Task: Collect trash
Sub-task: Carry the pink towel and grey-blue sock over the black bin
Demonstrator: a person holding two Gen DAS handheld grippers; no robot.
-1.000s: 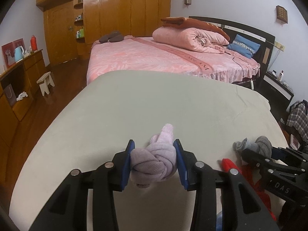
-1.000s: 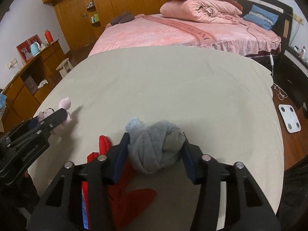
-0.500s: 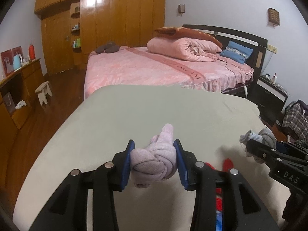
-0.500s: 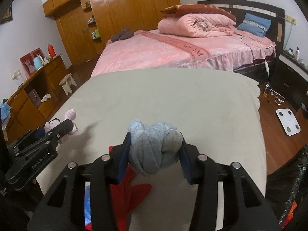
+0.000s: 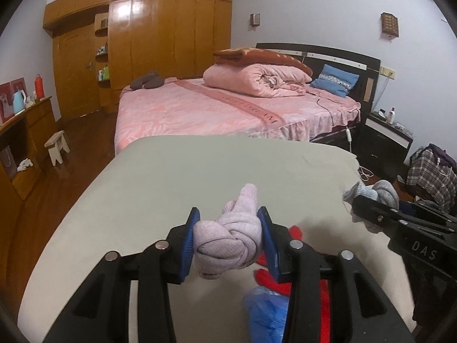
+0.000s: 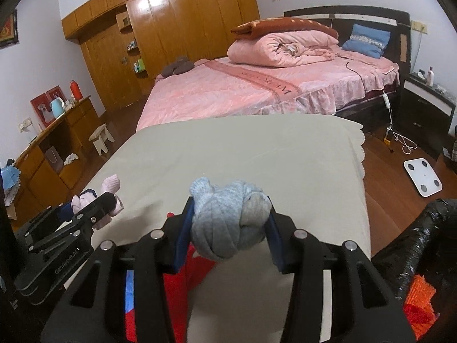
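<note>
Above the beige counter (image 5: pixel 217 171), both loads up: left hand-held gripper (image 5: pixel 227 238) clamping pink sock ball (image 5: pixel 228 243), right hand-held gripper (image 6: pixel 228 228) clamping grey sock ball (image 6: pixel 228 220), probably bag-bound next.

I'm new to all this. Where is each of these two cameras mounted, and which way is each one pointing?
Left wrist view: sits on the left gripper, looking forward along its fingers, which clamp a knotted pink sock above a beige-covered surface; the right gripper enters at the right edge.
Right wrist view: sits on the right gripper, which clamps a knotted grey sock; the left gripper shows at lower left.
Shared: both face the pink bed and wooden wardrobe.
</note>
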